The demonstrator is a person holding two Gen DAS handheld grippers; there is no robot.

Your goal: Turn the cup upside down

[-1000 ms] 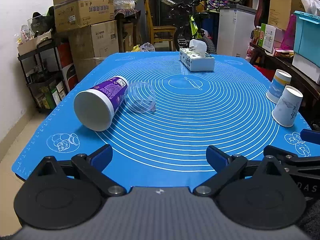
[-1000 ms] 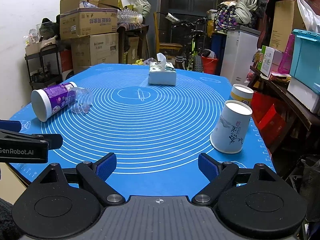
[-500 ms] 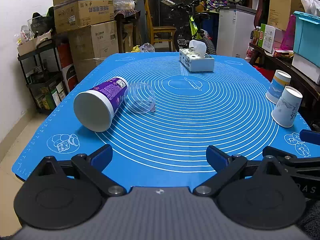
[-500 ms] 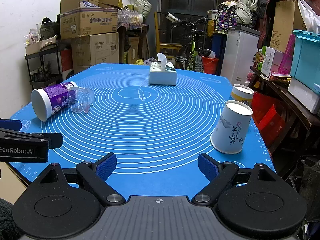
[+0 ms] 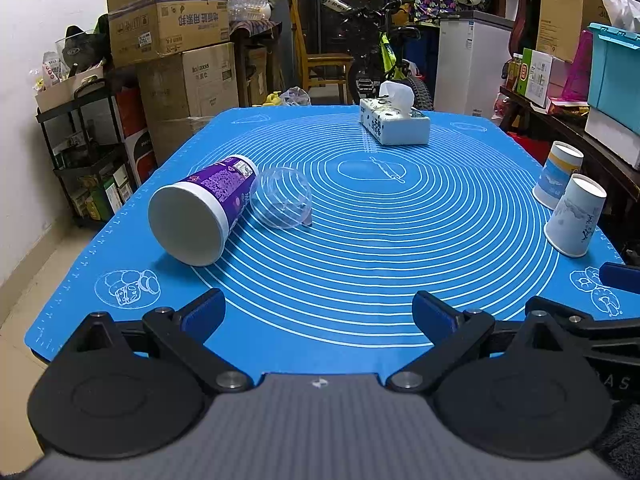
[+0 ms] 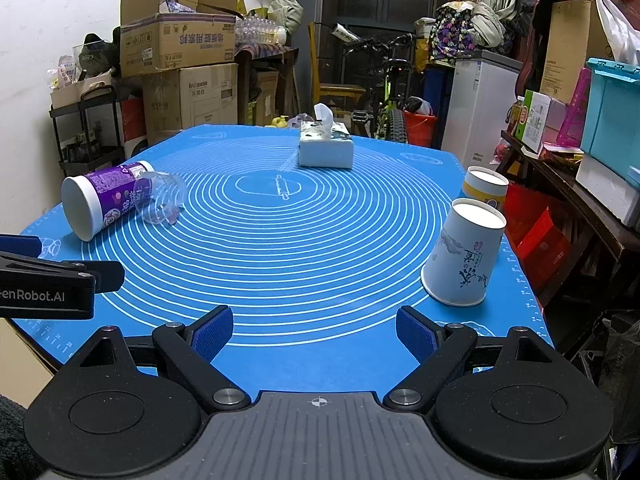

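A purple and white cup (image 5: 204,206) lies on its side at the left of the blue mat (image 5: 360,272), its white base towards me; it also shows in the right wrist view (image 6: 105,200). A clear plastic dome lid (image 5: 284,198) lies against its mouth. Two paper cups stand base up at the right edge: a pale blue one (image 6: 464,254) in front and a yellow-banded one (image 6: 484,186) behind. My left gripper (image 5: 318,312) is open and empty near the front edge. My right gripper (image 6: 314,332) is open and empty, the pale blue cup just ahead to its right.
A tissue box (image 5: 394,124) stands at the far middle of the mat. Cardboard boxes (image 5: 176,40) and a black shelf (image 5: 80,152) stand to the left. A bicycle, a white cabinet and a blue crate (image 6: 612,120) crowd the back and right.
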